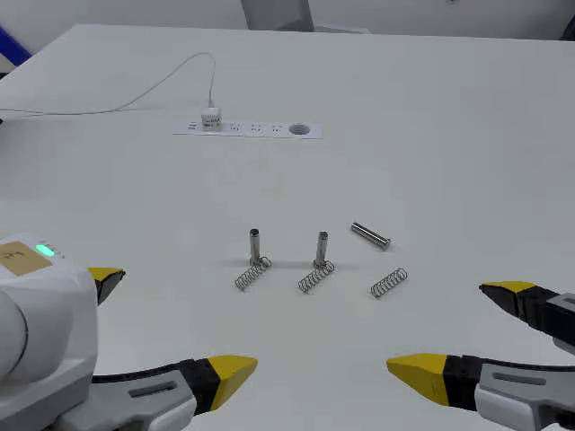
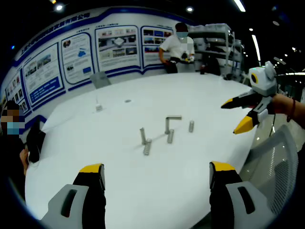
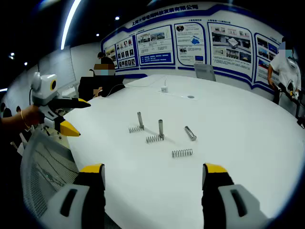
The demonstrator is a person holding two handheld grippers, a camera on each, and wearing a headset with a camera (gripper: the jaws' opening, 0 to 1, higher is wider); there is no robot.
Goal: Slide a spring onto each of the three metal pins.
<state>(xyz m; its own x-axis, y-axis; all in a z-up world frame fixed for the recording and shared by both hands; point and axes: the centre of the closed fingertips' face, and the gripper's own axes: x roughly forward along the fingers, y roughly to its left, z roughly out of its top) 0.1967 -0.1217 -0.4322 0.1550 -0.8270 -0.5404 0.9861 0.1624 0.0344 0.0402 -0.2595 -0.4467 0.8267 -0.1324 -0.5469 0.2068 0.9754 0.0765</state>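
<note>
while two pins (image 1: 254, 245) (image 1: 322, 248) stand, one pin (image 1: 369, 235) lies flat.

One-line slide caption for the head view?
Open yellow-tipped left gripper and right gripper face two upright steel pins, one lying pin and three loose wire springs on a white table.

The right gripper (image 3: 152, 169) is holding its yellow-tipped jaws wide apart above the near edge of the white table (image 3: 238, 143), with nothing between them. Ahead, two pins are standing upright, the left pin (image 3: 140, 119) and the middle pin (image 3: 160, 129), each with a spring lying at its foot: the left spring (image 3: 136, 129) and the middle spring (image 3: 153, 139). The third pin (image 3: 190, 133) is lying flat, with the third spring (image 3: 182, 152) resting nearer, apart from it. The left gripper (image 3: 79, 117) is hovering off the table's left edge, jaws parted.
</note>
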